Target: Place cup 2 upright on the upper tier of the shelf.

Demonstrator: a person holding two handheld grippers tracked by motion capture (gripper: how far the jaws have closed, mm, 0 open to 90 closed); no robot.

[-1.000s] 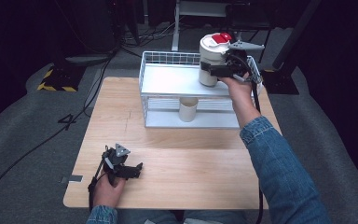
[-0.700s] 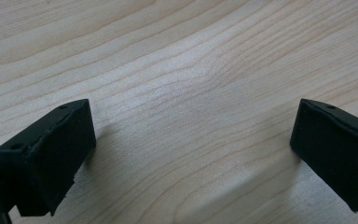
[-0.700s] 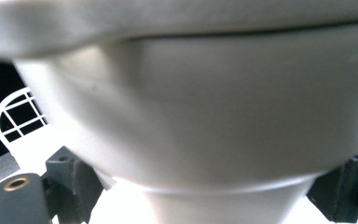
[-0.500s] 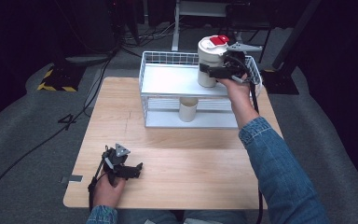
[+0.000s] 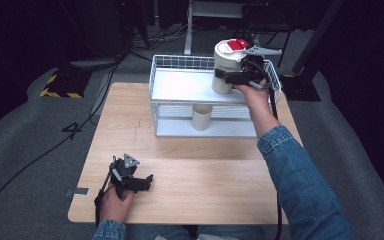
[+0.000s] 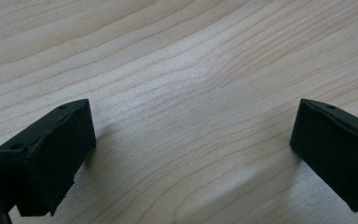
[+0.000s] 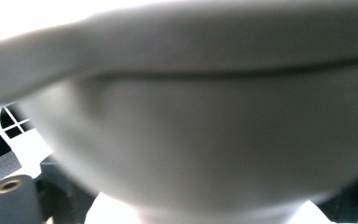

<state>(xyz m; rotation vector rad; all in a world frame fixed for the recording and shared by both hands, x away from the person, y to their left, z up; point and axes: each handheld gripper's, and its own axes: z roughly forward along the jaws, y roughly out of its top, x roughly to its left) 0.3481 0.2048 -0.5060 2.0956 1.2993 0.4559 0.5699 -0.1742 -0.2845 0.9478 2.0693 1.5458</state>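
A white canister with a red flip lid (image 5: 228,65) stands at the right end of the top shelf of a white wire rack (image 5: 180,86). My right gripper (image 5: 232,76) is shut on the canister's side, and in the right gripper view the pale canister wall (image 7: 205,140) sits blurred right against the camera. A second, beige cup (image 5: 202,116) stands upright on the rack's lower shelf. My left gripper (image 5: 139,183) rests open on the wooden table near the front left; its two black jaws stand wide apart over bare wood (image 6: 191,140) with nothing between them.
The rack stands at the back of the wooden table (image 5: 210,170). Black cables (image 5: 55,145) trail over the grey floor to the left. A yellow-black striped mat (image 5: 60,85) lies at the far left, and a dark stand base (image 5: 300,80) sits behind the rack's right side.
The right gripper with the canister has edged slightly left and down over the top shelf. The left gripper has not moved.
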